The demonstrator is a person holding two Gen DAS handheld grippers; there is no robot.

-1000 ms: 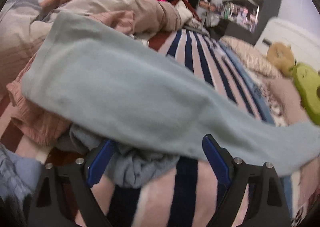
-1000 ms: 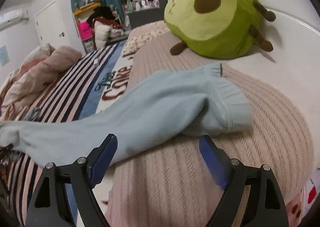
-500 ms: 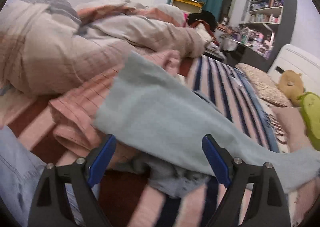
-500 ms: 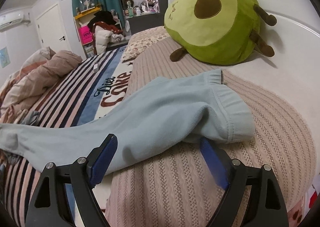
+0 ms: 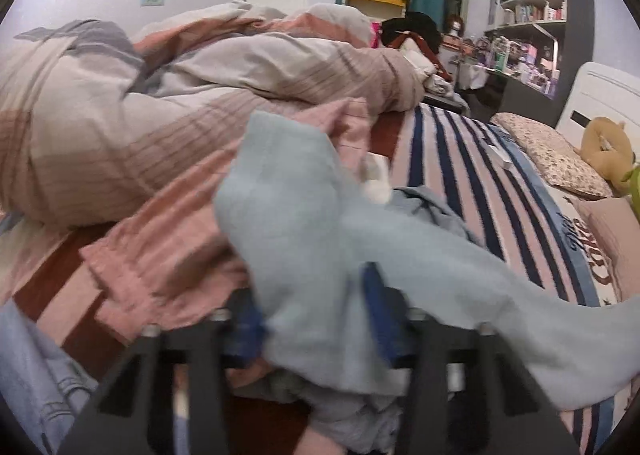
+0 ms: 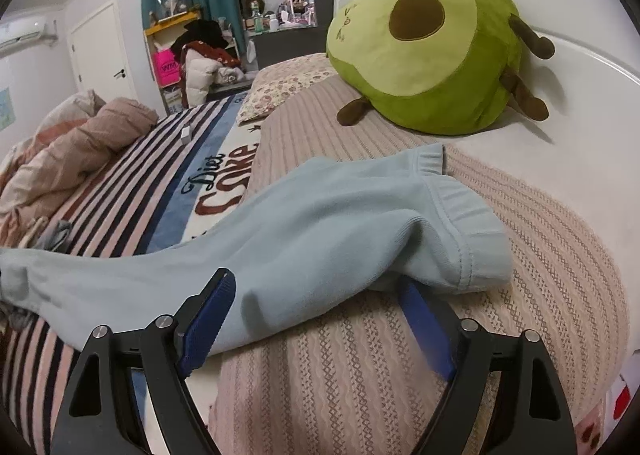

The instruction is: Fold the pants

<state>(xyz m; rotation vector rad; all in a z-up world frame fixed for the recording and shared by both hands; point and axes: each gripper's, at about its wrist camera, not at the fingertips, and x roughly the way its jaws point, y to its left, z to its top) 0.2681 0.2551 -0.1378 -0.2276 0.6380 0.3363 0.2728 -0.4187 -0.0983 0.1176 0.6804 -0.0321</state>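
Pants (image 6: 304, 223): pale blue, soft knit, light, limp; likely sag and stretch when lifted, not slippery. Lie stretched across bed (image 6: 400, 383), waistband on near-right knitted blanket, leg trailing far left over striped cover.

Best hold: waistband corners and leg hem, both layers pinched.

Left gripper (image 5: 316, 315): low over bed, leg end bunched between narrowed fingers; looks clamped on cloth, though blur leaves doubt.

Right gripper (image 6: 320, 319): level, fingers spread wide astride waist end, right finger tucked under cloth, nothing pinched.

Avocado plush (image 6: 432, 51) far right, apart from pants.

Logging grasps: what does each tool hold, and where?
Left tool: light blue cotton pants, at the leg end. Right tool: open, nothing held.
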